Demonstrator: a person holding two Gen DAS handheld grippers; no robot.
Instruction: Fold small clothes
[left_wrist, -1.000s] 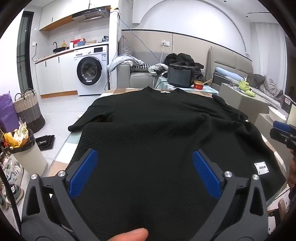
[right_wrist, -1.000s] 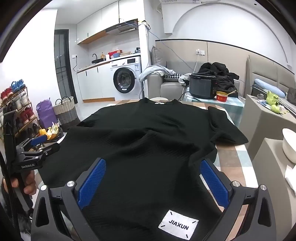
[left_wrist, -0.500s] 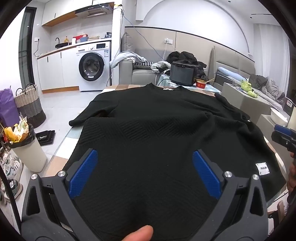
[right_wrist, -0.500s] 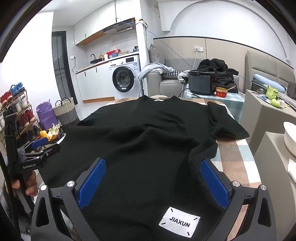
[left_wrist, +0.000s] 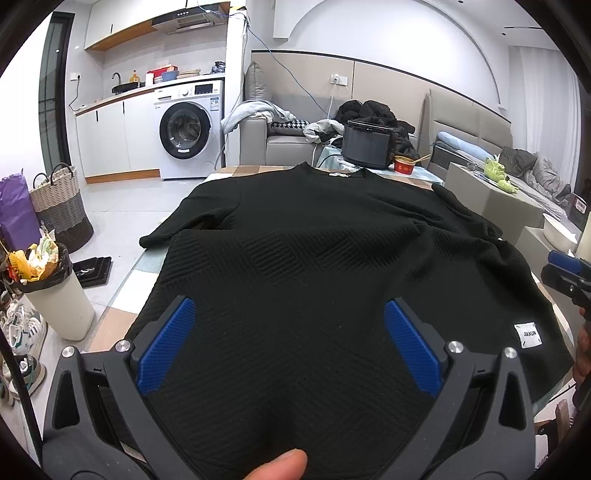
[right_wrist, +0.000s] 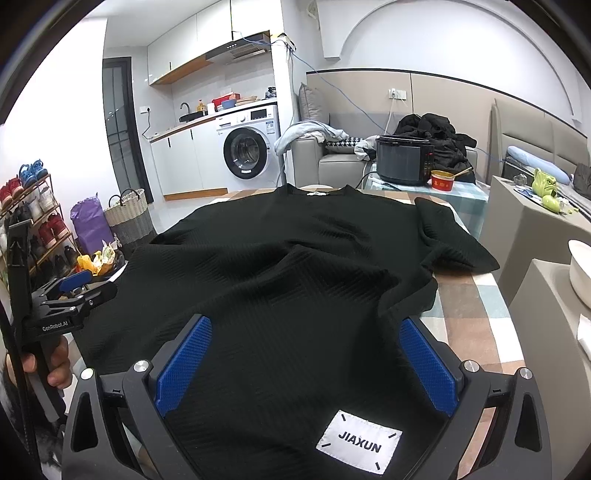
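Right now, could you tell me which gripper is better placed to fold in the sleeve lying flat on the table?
The right gripper, I think: that sleeve lies on its side of the black sweater, and its jaws are open.

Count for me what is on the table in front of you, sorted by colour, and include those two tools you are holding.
Black: 2, the black shirt and the cooker.
Red: 1, the bowl.
White: 1, the JIAXUN label sewn on the hem.
Black with blue pads: 2, the left tool and the right tool, both open.
Total: 6.
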